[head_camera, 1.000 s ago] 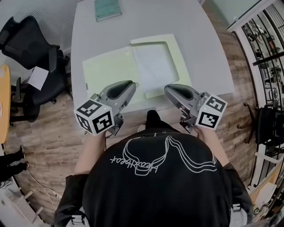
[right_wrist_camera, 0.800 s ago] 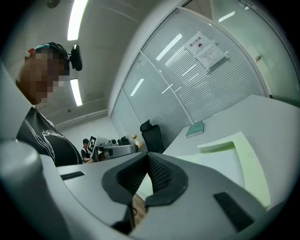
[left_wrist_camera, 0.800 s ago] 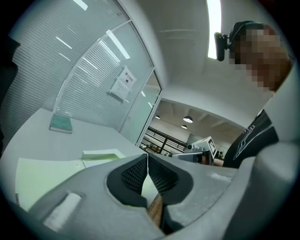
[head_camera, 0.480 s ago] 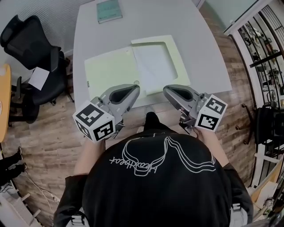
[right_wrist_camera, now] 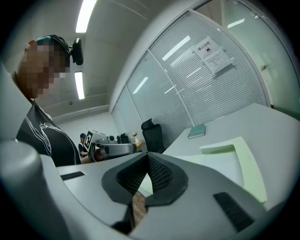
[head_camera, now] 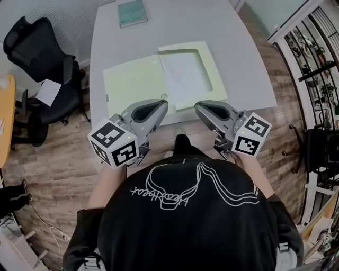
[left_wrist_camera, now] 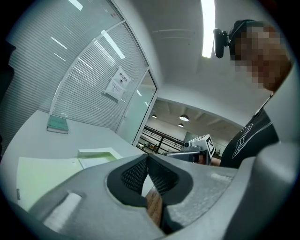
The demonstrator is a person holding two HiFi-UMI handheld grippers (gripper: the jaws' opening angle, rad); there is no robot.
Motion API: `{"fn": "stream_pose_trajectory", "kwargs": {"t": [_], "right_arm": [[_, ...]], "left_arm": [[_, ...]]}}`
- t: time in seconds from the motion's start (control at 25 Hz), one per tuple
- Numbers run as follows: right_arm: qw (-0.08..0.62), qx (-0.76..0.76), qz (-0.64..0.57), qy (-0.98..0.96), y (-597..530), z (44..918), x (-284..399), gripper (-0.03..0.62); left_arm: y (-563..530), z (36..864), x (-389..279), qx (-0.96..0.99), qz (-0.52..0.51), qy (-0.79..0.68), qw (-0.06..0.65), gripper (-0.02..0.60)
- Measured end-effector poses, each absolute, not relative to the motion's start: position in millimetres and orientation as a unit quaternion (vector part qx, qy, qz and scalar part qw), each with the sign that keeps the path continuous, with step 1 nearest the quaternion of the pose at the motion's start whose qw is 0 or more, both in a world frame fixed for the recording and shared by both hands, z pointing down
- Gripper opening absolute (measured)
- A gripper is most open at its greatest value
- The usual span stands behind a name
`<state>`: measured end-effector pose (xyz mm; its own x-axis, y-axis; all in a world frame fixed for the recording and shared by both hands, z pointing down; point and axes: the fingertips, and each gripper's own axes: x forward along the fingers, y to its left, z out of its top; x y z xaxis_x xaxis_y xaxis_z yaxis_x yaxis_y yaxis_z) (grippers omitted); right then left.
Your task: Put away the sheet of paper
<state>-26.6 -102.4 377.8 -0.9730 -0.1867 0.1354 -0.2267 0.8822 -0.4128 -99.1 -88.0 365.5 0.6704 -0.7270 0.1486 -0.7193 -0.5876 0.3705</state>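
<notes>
An open pale yellow-green folder (head_camera: 135, 84) lies on the grey table (head_camera: 238, 58). A white sheet of paper (head_camera: 183, 74) rests on its right half. Both grippers hover at the table's near edge, short of the folder. My left gripper (head_camera: 159, 104) is shut with nothing between its pads, its jaws meeting at a point in the left gripper view (left_wrist_camera: 147, 157). My right gripper (head_camera: 200, 107) is also shut and empty, as its own view (right_wrist_camera: 147, 157) shows. Neither touches the paper (right_wrist_camera: 220, 168) or folder (left_wrist_camera: 42, 171).
A green book (head_camera: 132, 11) lies at the table's far edge. A black office chair (head_camera: 37, 58) stands to the left of the table, and metal shelving (head_camera: 318, 63) runs along the right. A glass partition with blinds (left_wrist_camera: 93, 84) is behind the table.
My left gripper has drifted slightly right along the table's near edge. The right gripper, the folder and the paper have stayed where they were.
</notes>
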Motion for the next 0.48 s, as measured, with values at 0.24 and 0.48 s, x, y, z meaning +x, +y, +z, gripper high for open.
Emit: {"fn": "stream_pose_trajectory", "kwargs": {"t": [0.24, 0.48], "right_arm": [[0.048, 0.104, 0.214, -0.970, -101.7, 372.5, -29.7, 0.009], [0.048, 0.104, 0.211, -0.971, -101.1, 372.0, -30.4, 0.009]], "left_arm": [[-87.8, 362.2, -100.6, 0.890, -0.016, -0.405, 0.207, 0.012], [-87.5, 359.5, -100.1, 0.892, -0.012, -0.405, 0.200, 0.012]]}}
